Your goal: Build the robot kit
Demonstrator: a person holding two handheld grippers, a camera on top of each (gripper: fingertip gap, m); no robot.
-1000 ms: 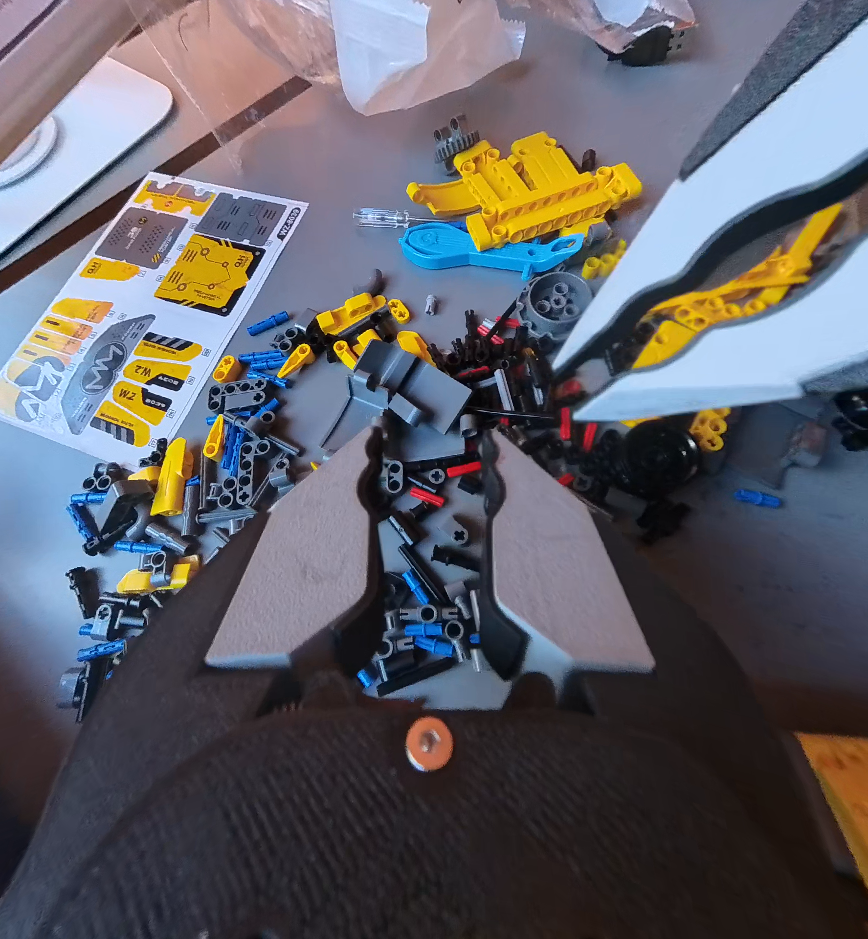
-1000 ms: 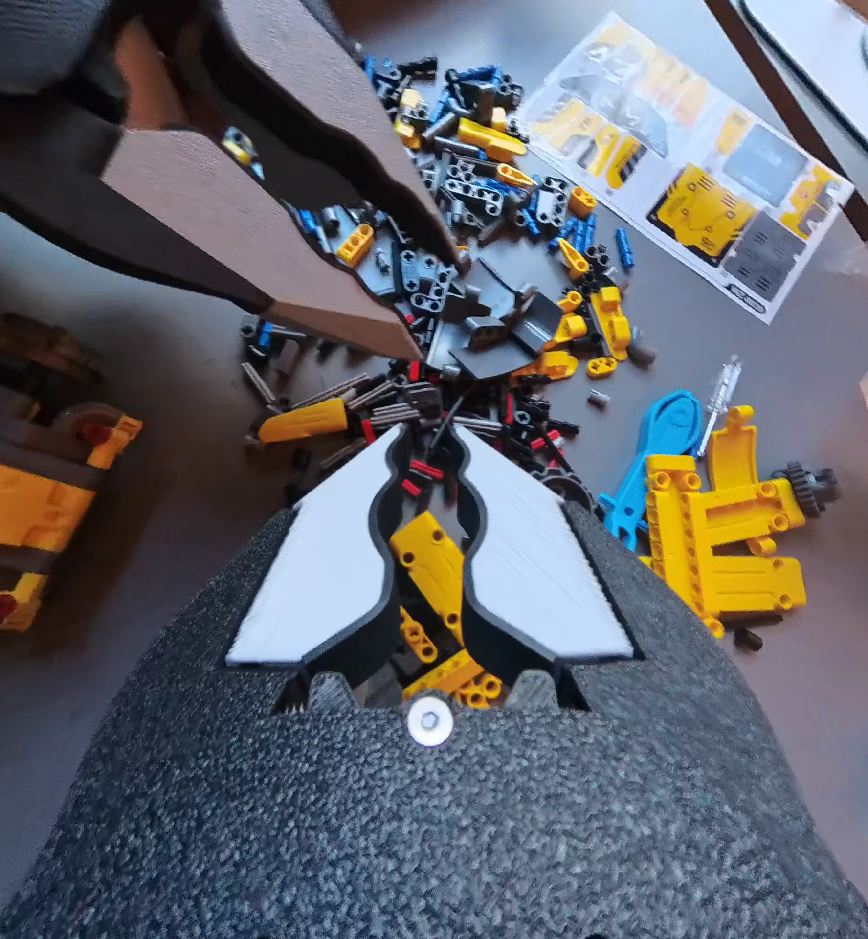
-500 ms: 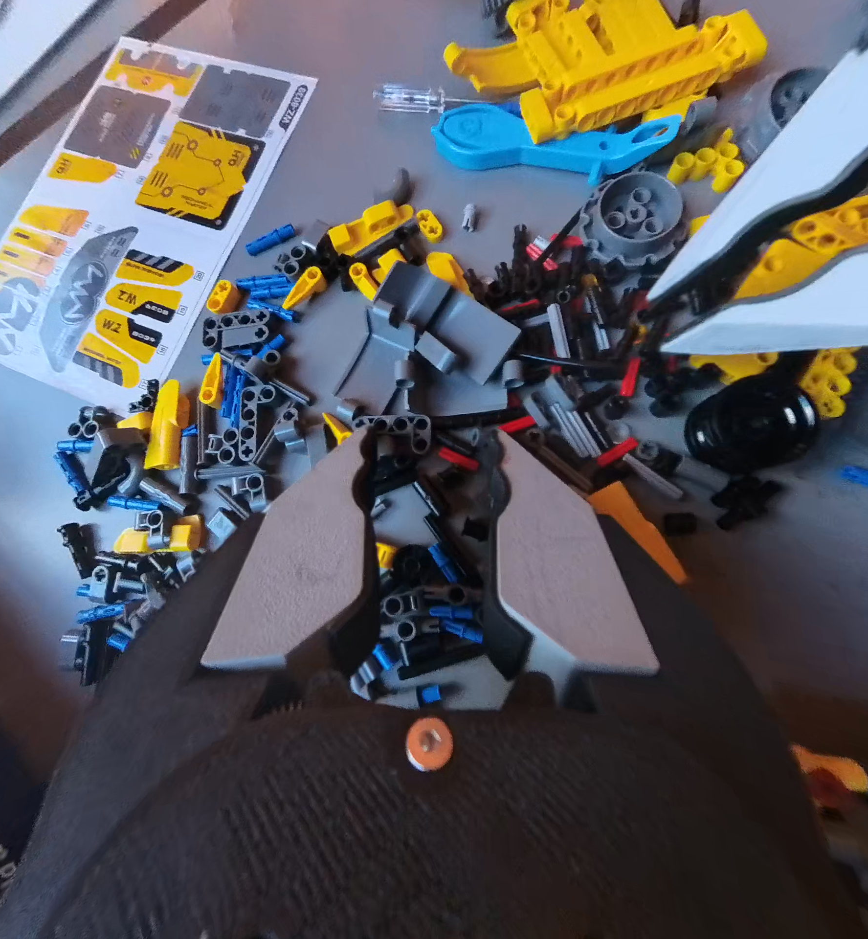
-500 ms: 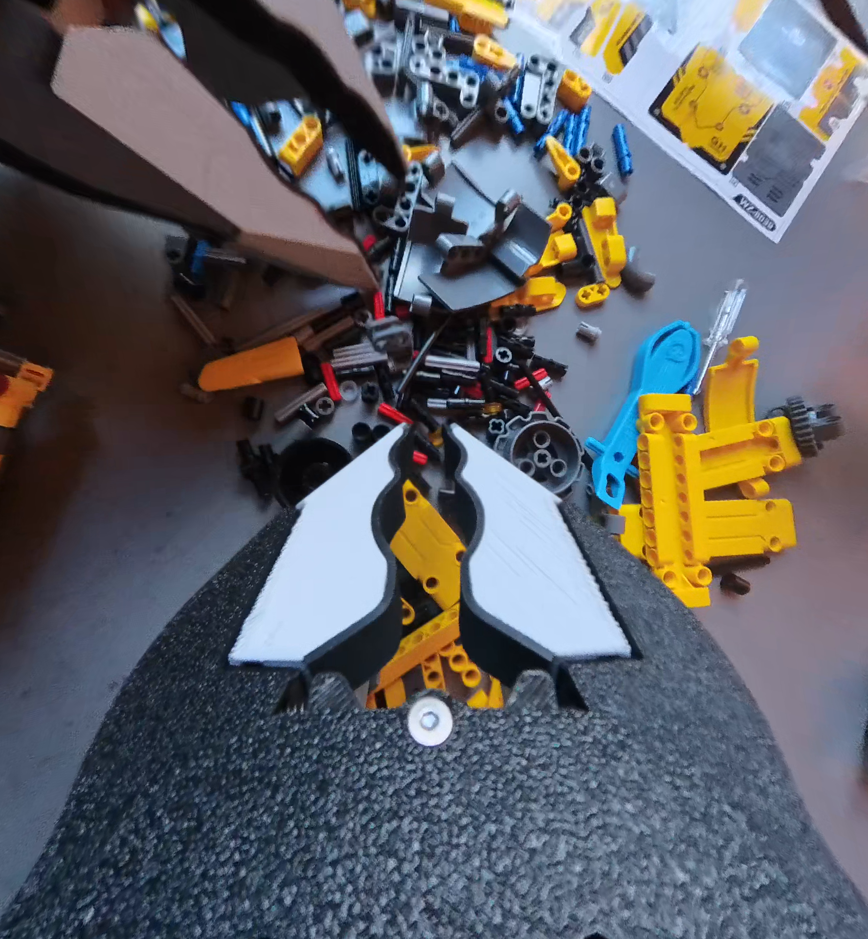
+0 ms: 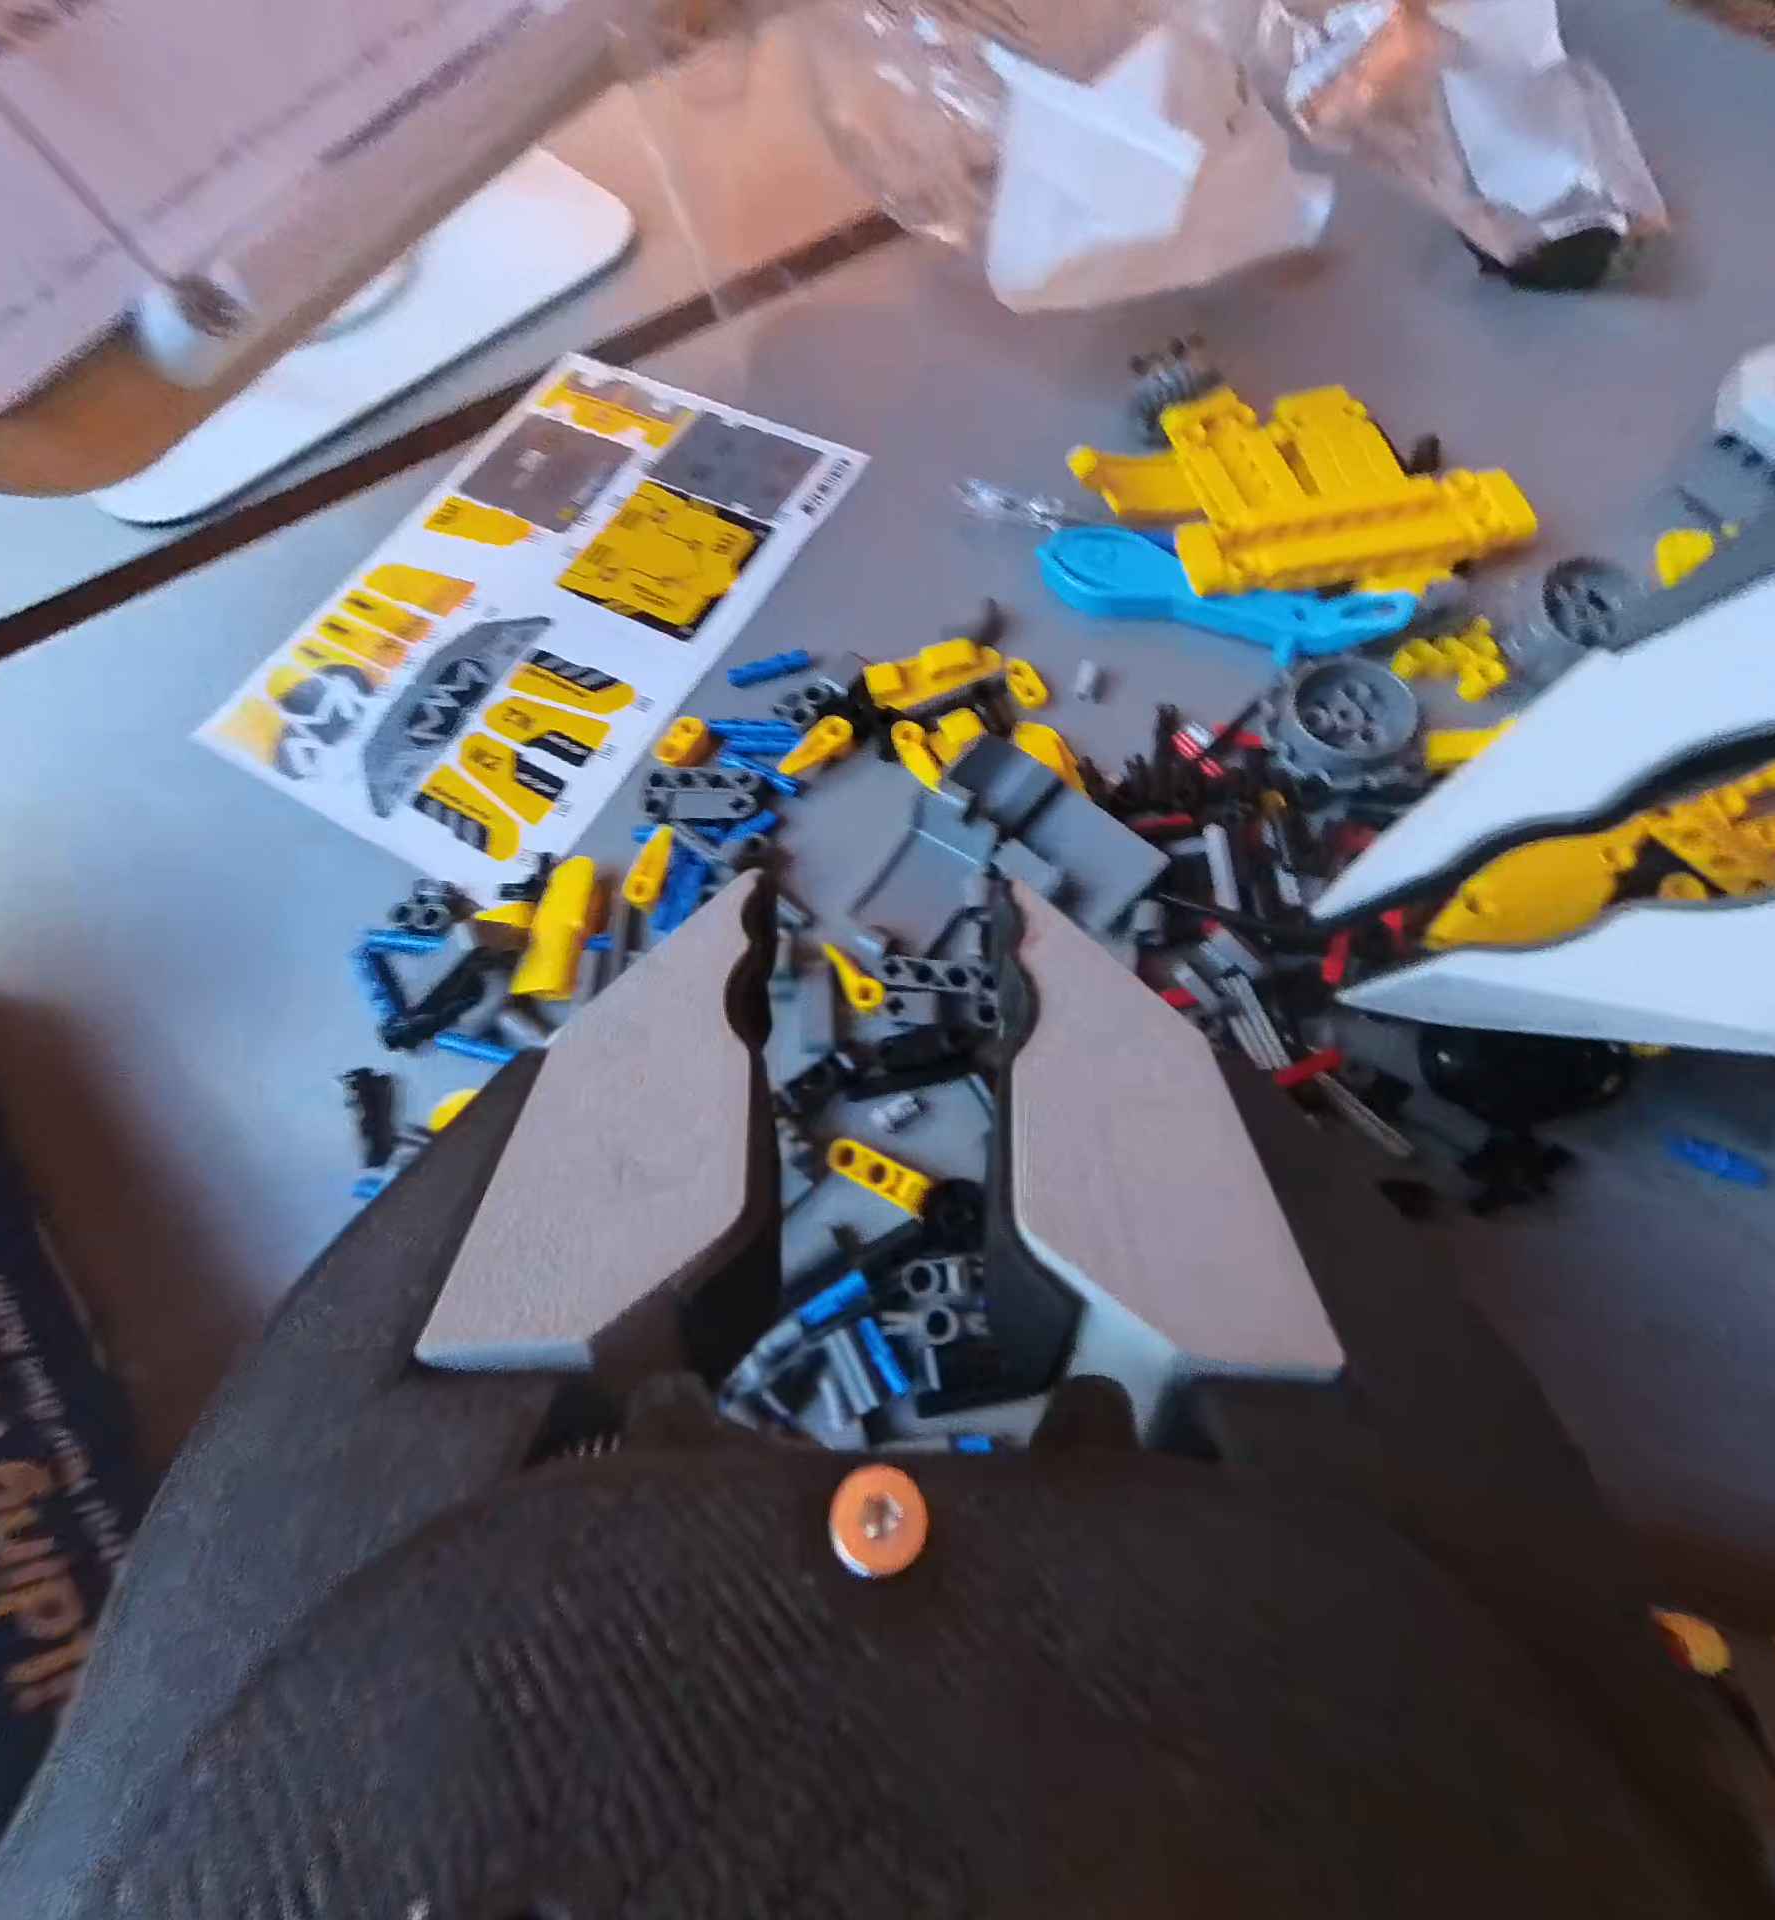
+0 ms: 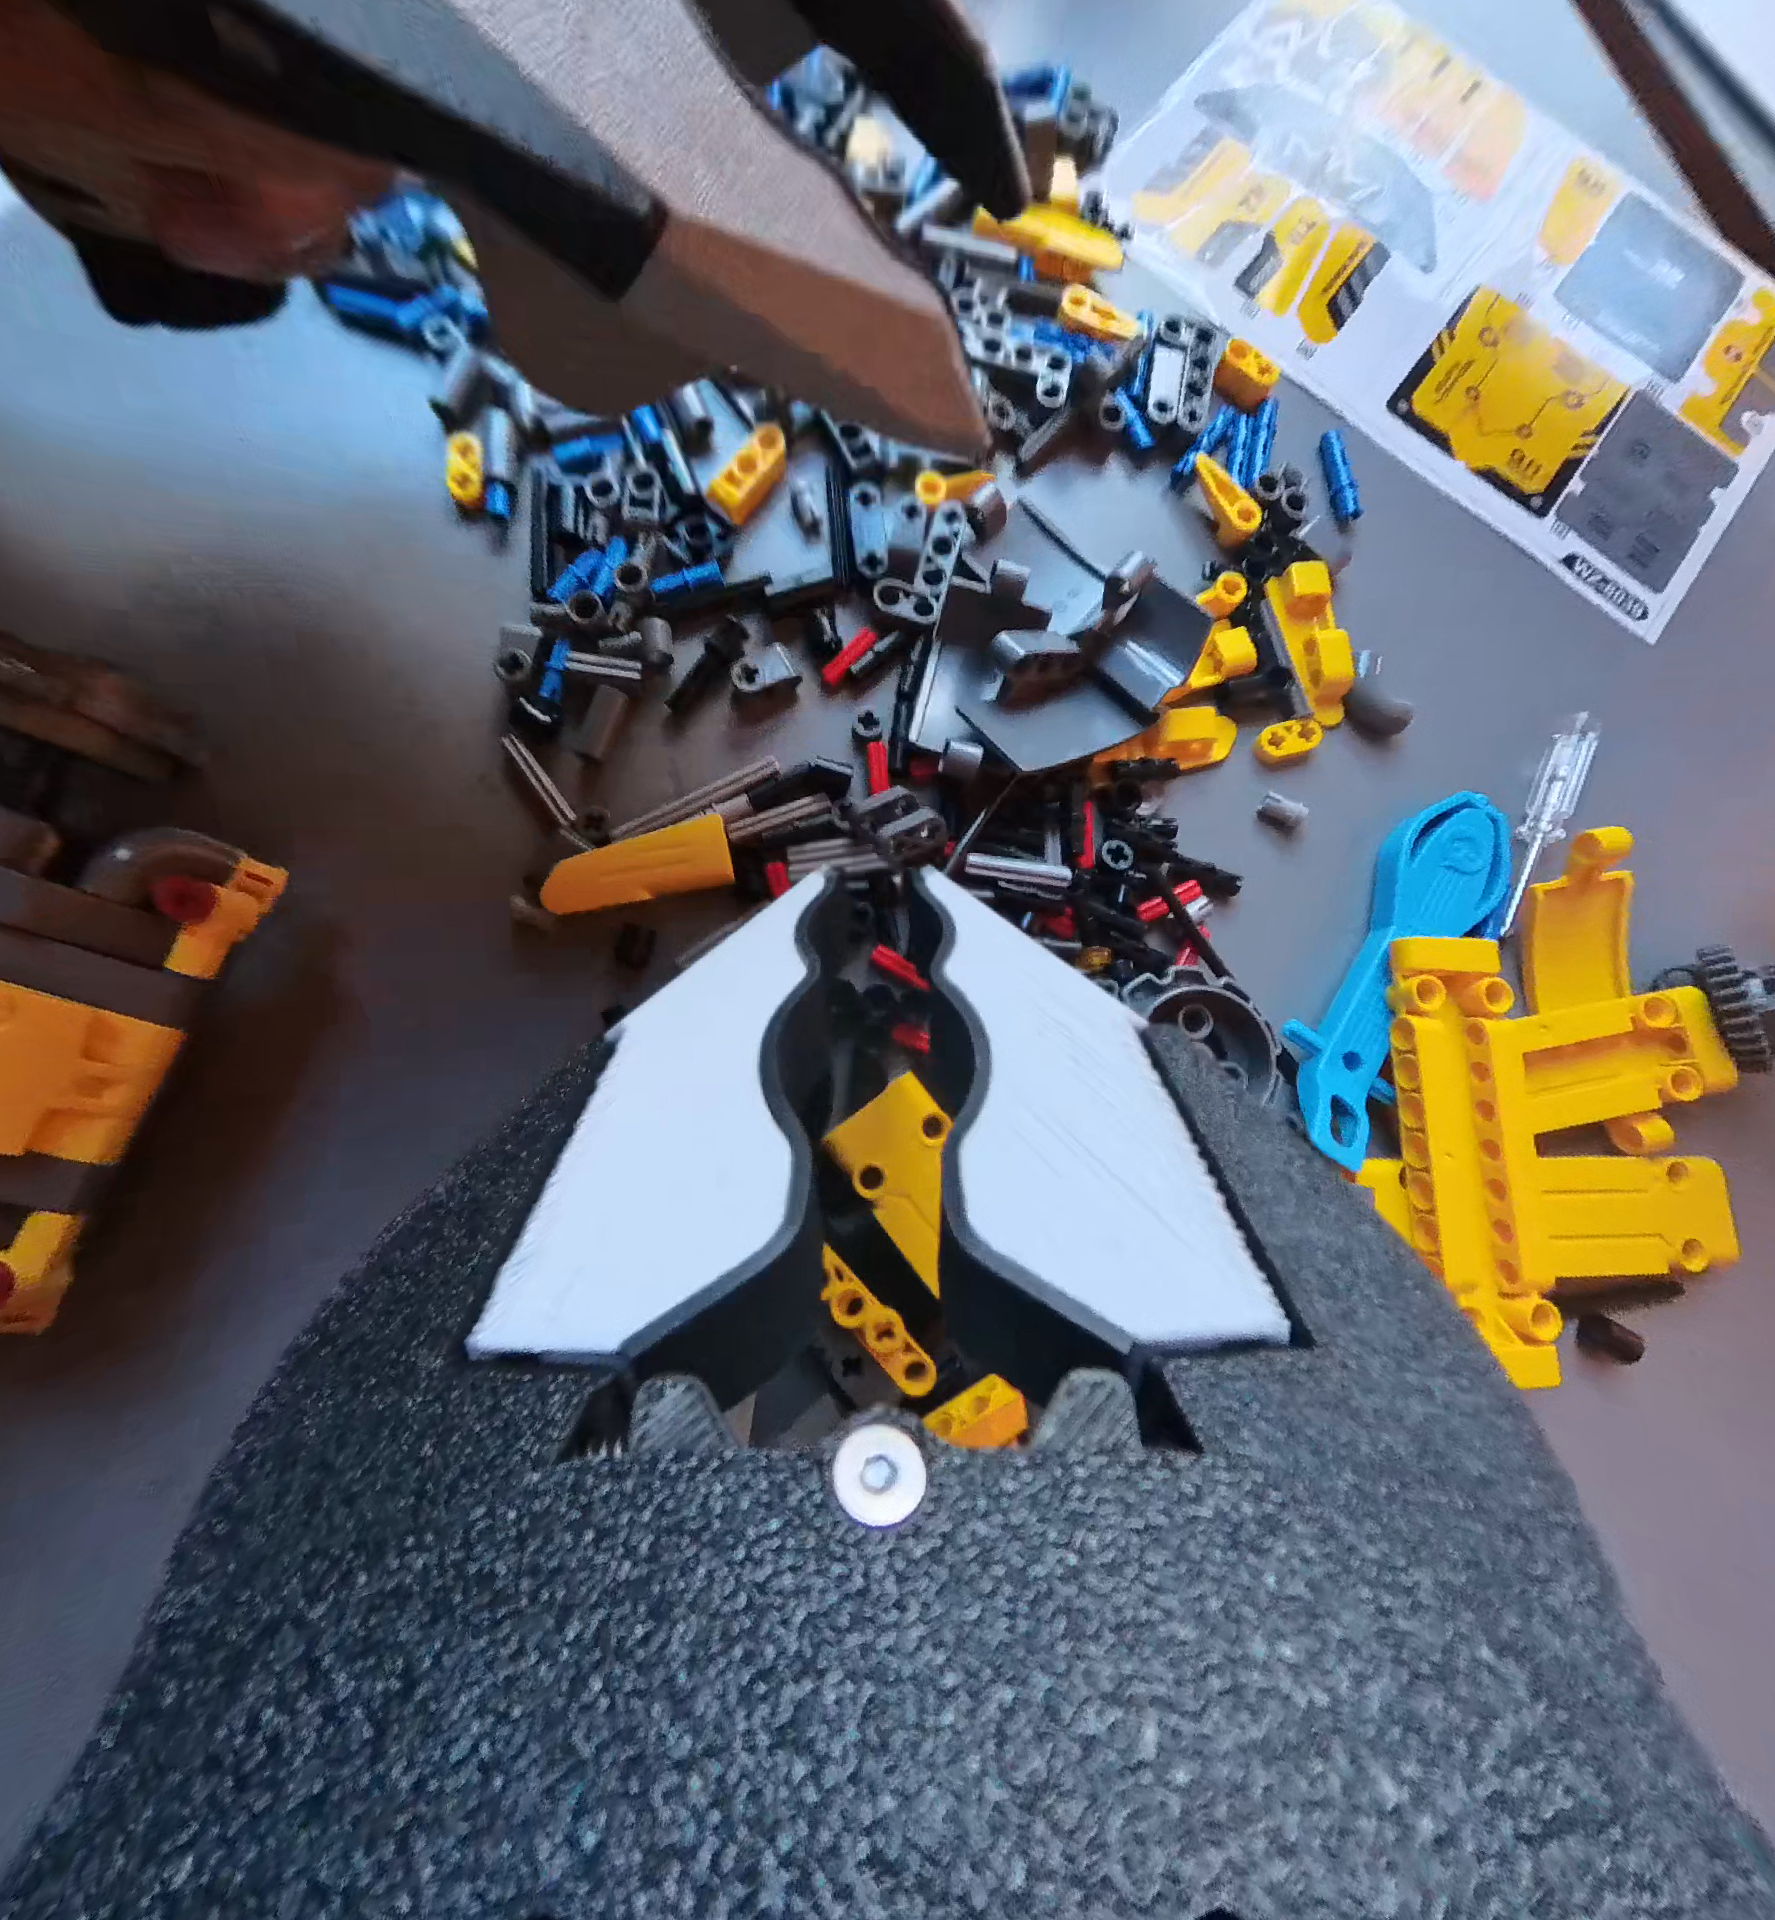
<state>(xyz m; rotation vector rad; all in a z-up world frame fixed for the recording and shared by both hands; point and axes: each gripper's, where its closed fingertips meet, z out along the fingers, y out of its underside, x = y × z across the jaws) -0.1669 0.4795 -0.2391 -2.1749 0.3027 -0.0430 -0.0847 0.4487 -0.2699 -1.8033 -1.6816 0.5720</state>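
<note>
Left gripper (image 5: 883, 894) is open and empty. I have it hovering low over the loose pile of small black, grey, blue and red plastic pins and beams (image 5: 862, 1091) on the grey desk (image 5: 83, 831). Nearest its tips are the dark grey curved plastic panels (image 5: 966, 842), just ahead of them and not touched as far as I can tell. Right gripper (image 6: 878, 878) is mostly closed with a narrow slot at the tips. A yellow angled plastic panel with pin holes (image 6: 883, 1164) sits between the inner faces, and the left wrist view also shows yellow between those white fingers, so I read it as pinched. More yellow beams show behind it; I can't tell whether they're attached to it or lying under it. Already joined up: a yellow studded-beam sub-assembly (image 5: 1319, 499) at the far edge of the pile, with a blue flat plastic separator tool (image 5: 1174, 592) lying against it and a small clear-handled screwdriver (image 6: 1558, 790) beside that. There's also a bigger yellow-and-grey part-built model (image 6: 41, 1049), well apart from the pile on the right gripper's left. Still loose: most of the pile, a grey round wheel hub (image 5: 1340, 717) and a black rubber tyre (image 5: 1517, 1070). The white sticker sheet with yellow and grey decals (image 5: 540, 644) lies flat beside the pile and looks unpeeled. Crumpled clear plastic bags (image 5: 1122, 156) are at the back. The left wrist view is motion-blurred, so the small stuff is unreliable.
</note>
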